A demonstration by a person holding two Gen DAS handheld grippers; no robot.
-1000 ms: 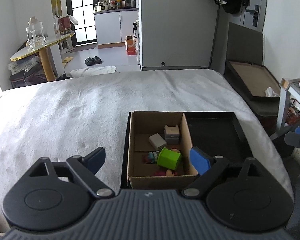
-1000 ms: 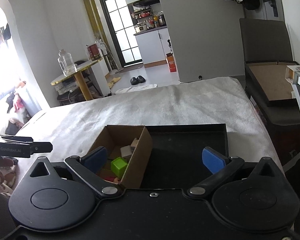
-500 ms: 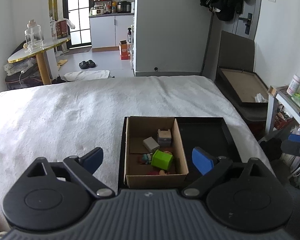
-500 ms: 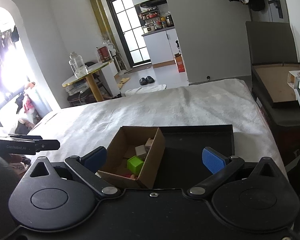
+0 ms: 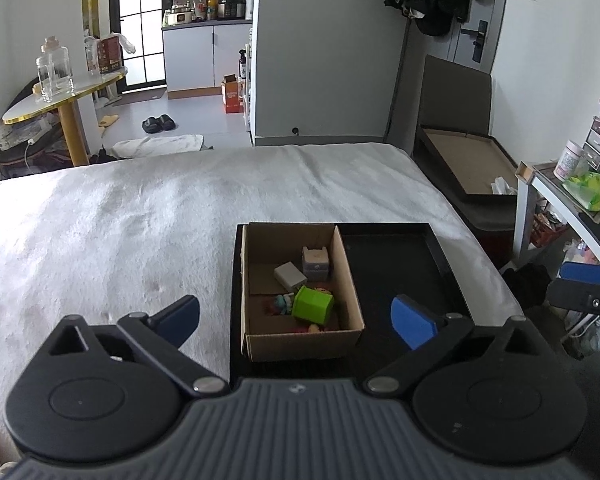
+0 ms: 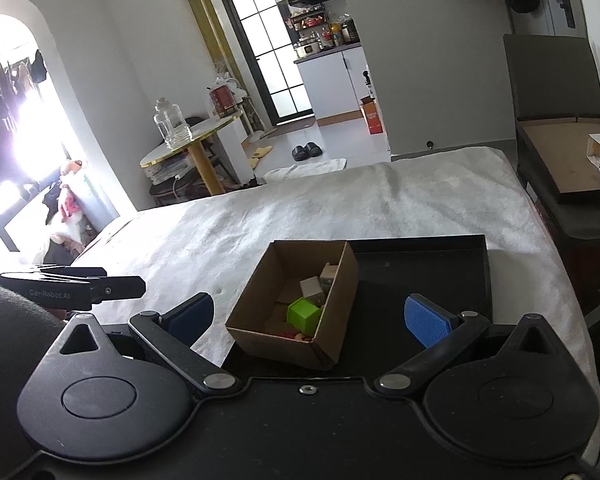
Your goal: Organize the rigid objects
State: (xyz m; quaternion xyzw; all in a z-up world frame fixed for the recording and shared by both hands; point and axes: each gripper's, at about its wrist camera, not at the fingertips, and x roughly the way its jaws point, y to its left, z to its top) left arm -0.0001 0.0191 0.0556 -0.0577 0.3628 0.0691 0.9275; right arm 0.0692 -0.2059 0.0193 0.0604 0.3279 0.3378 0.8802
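A cardboard box [image 5: 300,292] is seen standing in the left part of a black tray [image 5: 396,256], which lies on a bed covered with a white blanket [image 5: 140,216]. Inside the box a green block [image 5: 313,305], a grey block [image 5: 290,275] and a small beige-and-grey box-shaped toy [image 5: 315,261] are gathered, with smaller colourful pieces beside the green block that are too small to be identified. The right part of the tray is shown bare.

The left claw [image 5: 296,316] is held wide, nothing gripped, its blue pads spread to either side of the box's near end; the box lies just ahead of it and between its fingers.

In the right wrist view the right claw [image 6: 308,316] is likewise held wide and gripping nothing. The cardboard box [image 6: 296,300] lies just ahead, between its fingers and slightly left of centre, with the green block [image 6: 303,314] visible inside it. The black tray [image 6: 424,276] is seen extending to the right behind the right pad.
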